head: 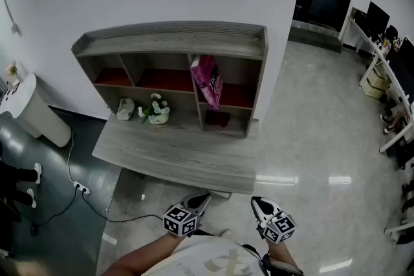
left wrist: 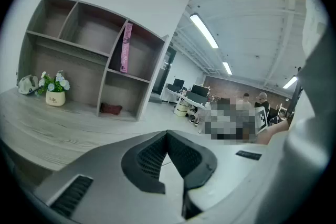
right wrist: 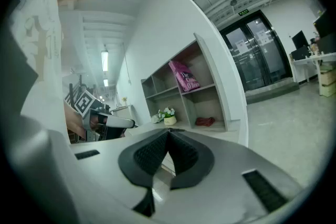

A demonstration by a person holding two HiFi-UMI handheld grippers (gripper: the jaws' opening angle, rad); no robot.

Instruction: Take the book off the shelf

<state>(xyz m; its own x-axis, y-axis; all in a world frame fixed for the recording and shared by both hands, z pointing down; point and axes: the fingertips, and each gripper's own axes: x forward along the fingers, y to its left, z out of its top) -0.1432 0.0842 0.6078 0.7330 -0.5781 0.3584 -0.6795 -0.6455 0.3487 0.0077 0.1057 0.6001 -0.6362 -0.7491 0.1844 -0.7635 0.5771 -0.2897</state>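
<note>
A pink book (head: 208, 81) leans in the upper right compartment of the grey wooden shelf (head: 174, 42). The left gripper view shows the book (left wrist: 126, 48) as a thin pink spine. In the right gripper view the book (right wrist: 186, 76) shows its cover. My left gripper (head: 202, 198) and right gripper (head: 261, 205) hang low near the person's body, short of the desk's front edge and far from the book. Both are shut with nothing between the jaws: the left gripper (left wrist: 167, 135) and the right gripper (right wrist: 168, 134) show their pads meeting.
On the desk (head: 181, 155) under the shelf stand a small flower pot (head: 157, 110) and a pale bundle (head: 125, 108). A dark red object (head: 217, 118) lies in the lower right compartment. A white bin (head: 29, 110) and a floor cable (head: 81, 189) are at left, office desks at right.
</note>
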